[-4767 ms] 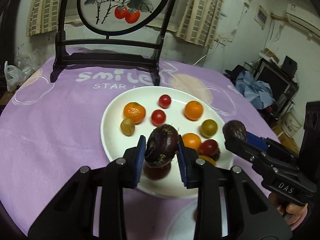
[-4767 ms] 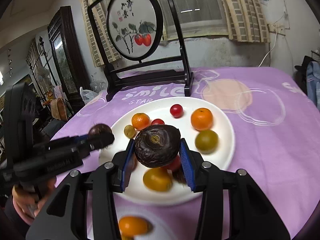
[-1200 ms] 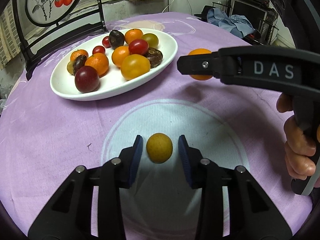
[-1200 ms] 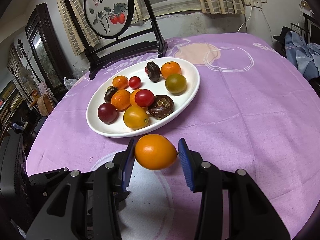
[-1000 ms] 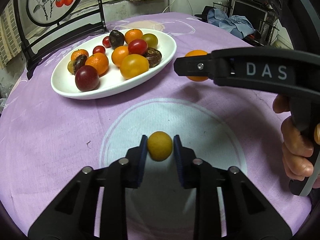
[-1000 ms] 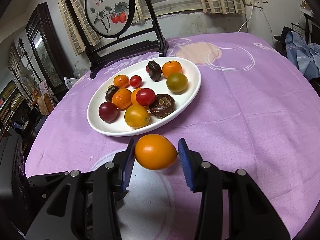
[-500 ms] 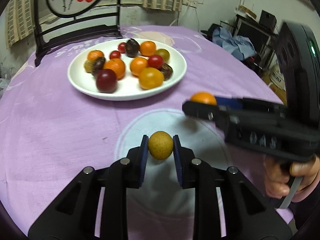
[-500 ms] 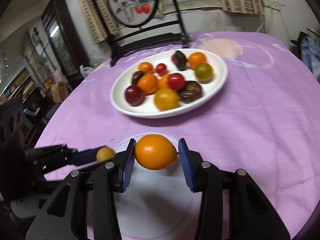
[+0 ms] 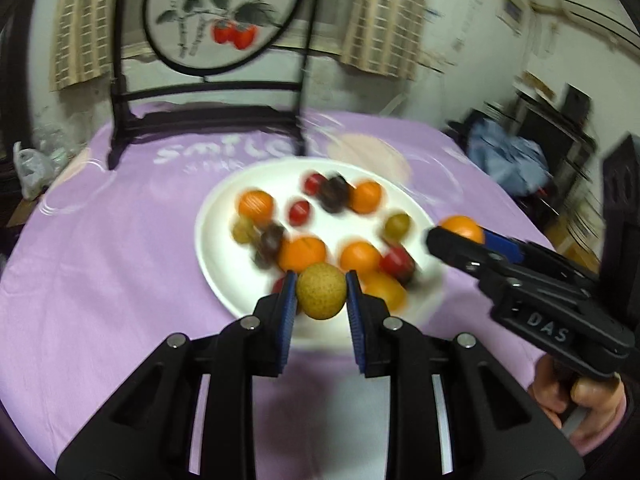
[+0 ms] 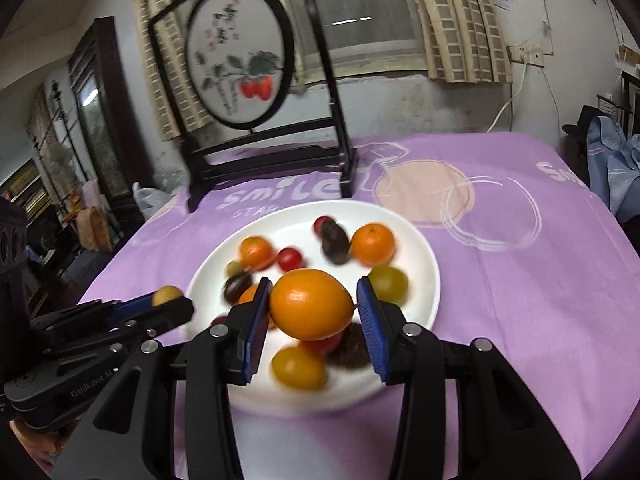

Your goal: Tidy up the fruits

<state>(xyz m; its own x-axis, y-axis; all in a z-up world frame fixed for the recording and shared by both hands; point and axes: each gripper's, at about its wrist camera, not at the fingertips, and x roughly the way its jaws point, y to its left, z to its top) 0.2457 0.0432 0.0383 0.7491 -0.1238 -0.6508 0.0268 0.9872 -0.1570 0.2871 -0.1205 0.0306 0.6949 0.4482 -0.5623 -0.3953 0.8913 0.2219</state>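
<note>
A lived-in home room: a round table under a purple printed cloth (image 10: 520, 280), a painted screen (image 9: 218, 16) on a black stand, curtained windows (image 10: 360, 12), a dark wood cabinet (image 10: 96, 120), a wall air conditioner (image 9: 592, 12), and clothes (image 9: 508, 156) piled beside a monitor (image 9: 552, 132).

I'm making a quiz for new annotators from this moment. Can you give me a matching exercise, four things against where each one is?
Things:
1. yellow fruit
2. orange fruit
3. green tomato
4. painted screen

Places:
A. lying on the plate
B. standing on the cloth behind the plate
C. in the left gripper
D. in the right gripper

Pairs: 1-C, 2-D, 3-A, 4-B
</note>
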